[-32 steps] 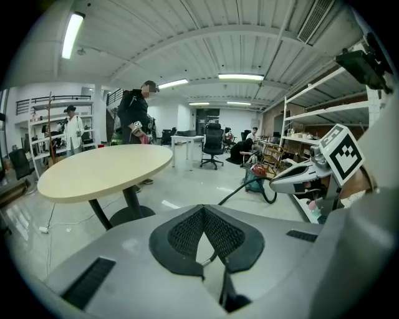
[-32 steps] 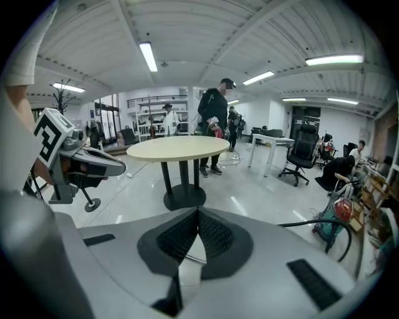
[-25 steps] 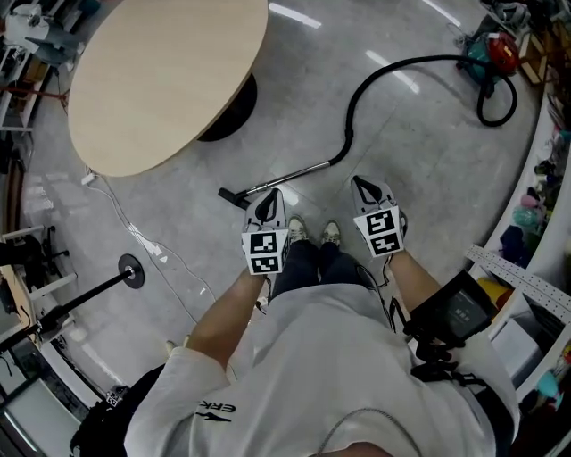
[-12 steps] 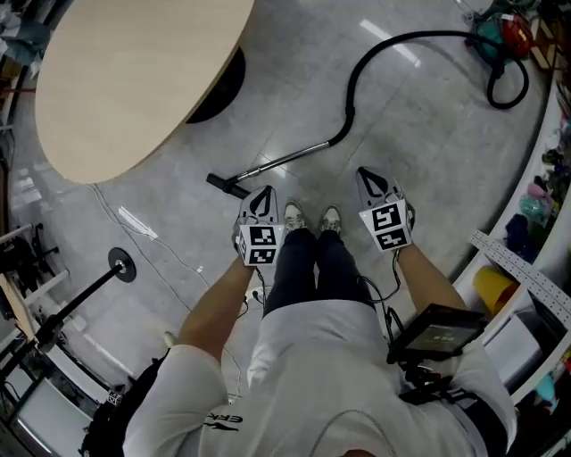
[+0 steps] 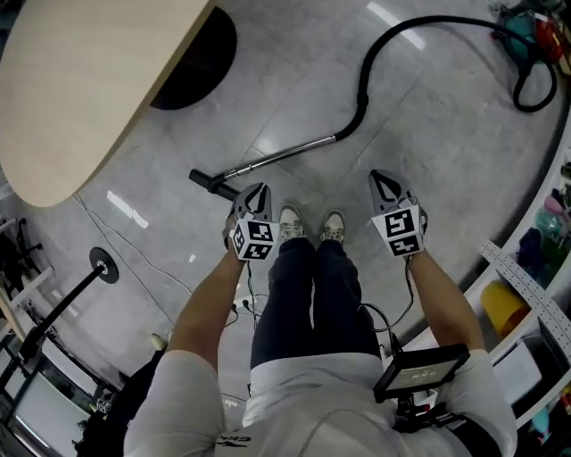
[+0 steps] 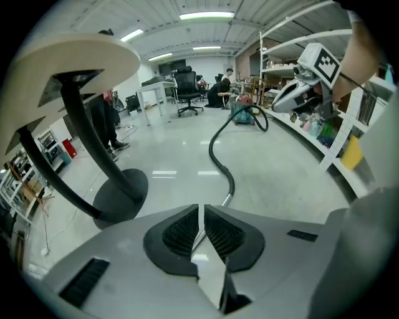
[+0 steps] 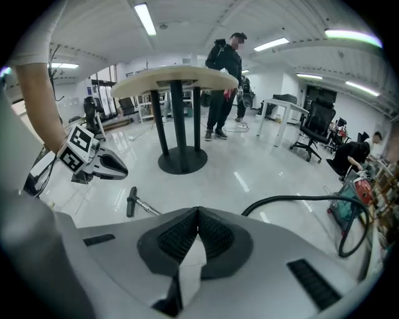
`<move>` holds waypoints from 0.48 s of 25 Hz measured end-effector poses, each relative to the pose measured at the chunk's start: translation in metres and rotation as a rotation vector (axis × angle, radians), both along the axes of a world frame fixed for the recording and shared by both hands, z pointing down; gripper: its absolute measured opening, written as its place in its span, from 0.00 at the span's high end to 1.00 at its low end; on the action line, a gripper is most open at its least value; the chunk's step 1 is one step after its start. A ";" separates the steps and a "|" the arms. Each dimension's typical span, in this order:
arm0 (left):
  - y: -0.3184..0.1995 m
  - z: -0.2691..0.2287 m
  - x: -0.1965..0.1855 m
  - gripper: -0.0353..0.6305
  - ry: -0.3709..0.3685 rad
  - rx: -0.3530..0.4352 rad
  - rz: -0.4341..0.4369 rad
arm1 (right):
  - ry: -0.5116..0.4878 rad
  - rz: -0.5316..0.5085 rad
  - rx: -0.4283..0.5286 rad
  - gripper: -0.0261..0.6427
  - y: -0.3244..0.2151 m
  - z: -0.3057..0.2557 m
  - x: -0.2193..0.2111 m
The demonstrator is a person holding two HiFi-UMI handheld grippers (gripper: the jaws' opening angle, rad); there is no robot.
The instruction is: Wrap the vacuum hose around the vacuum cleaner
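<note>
Two shut grippers, the wand lying just ahead of the left one

Both pairs of jaws are closed on nothing: the left gripper (image 5: 258, 189) shows only a hairline slit between its pads, and the right gripper (image 5: 378, 177) is pressed fully together. The metal wand (image 5: 277, 158) lies on the floor, its long axis running from its dark end piece (image 5: 203, 180) at centre left up and rightward. There it joins the black hose (image 5: 364, 80), which climbs and arcs to the vacuum cleaner (image 5: 528, 27) in the upper right corner. The end piece sits just up-left of the left gripper's tip, so that hand is the nearer. The person's shoes (image 5: 290, 223) stand between the grippers. The round table (image 5: 80, 80) and its dark base (image 5: 192, 62) fill the upper left, apart from the wand, and nothing seems to block the reach
</note>
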State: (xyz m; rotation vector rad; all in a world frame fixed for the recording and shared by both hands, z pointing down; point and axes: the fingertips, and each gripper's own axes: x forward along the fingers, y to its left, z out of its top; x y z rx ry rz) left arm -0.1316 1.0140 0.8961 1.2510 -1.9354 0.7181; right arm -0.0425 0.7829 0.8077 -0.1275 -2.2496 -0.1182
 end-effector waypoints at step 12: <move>-0.014 0.227 -0.021 0.79 -0.039 -0.157 0.253 | 0.058 -0.034 -0.011 0.96 -0.016 0.178 -0.007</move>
